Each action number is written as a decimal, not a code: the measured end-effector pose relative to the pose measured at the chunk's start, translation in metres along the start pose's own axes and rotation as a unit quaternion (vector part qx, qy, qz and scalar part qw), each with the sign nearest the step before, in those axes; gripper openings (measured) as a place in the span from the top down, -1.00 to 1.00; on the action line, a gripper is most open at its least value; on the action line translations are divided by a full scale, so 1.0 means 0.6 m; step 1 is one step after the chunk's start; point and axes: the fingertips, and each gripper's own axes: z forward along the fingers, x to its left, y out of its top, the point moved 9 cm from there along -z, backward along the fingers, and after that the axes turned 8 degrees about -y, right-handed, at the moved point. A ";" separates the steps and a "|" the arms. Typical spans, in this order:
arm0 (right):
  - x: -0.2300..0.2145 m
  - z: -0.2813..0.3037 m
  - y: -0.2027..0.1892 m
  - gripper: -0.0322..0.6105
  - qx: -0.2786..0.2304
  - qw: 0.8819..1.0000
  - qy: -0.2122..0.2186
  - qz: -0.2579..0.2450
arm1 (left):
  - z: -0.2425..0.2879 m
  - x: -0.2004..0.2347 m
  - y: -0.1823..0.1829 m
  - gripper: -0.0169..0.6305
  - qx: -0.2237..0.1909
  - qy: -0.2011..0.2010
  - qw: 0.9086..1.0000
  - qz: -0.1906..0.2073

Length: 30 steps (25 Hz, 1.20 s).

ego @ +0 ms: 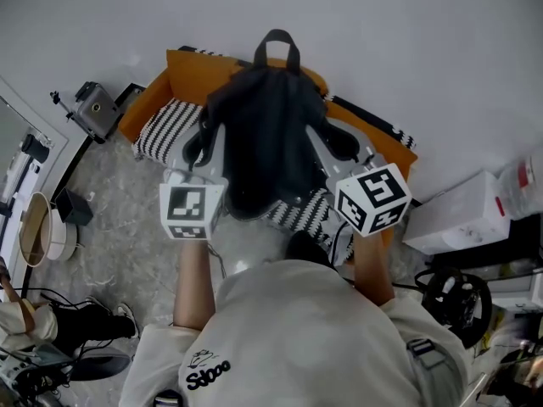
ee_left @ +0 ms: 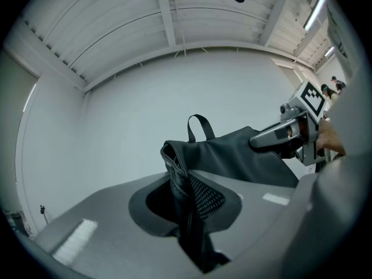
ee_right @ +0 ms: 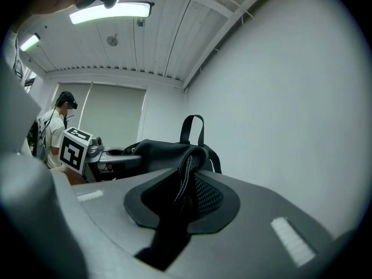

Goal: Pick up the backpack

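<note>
Backpack (ego: pixel 267 142) clamped at both sides, left hand-held gripper (ego: pixel 200 147), right hand-held gripper (ego: pixel 344 147)

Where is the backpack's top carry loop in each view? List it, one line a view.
Head view: carry loop at top centre.
Left gripper view: carry loop near centre, standing upright.
Right gripper view: carry loop near centre, standing upright.
Shared landmark: the black backpack body directly under the loop.

White shirt (ego: pixel 297 312) back: dark script logo (ego: pixel 208 370), possibly "Sdoo", letters hard to read
</note>
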 end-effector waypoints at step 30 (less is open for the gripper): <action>0.020 0.014 0.002 0.71 0.006 1.000 0.014 -0.005 | -0.021 0.011 -0.004 0.80 0.006 0.005 1.000 -0.002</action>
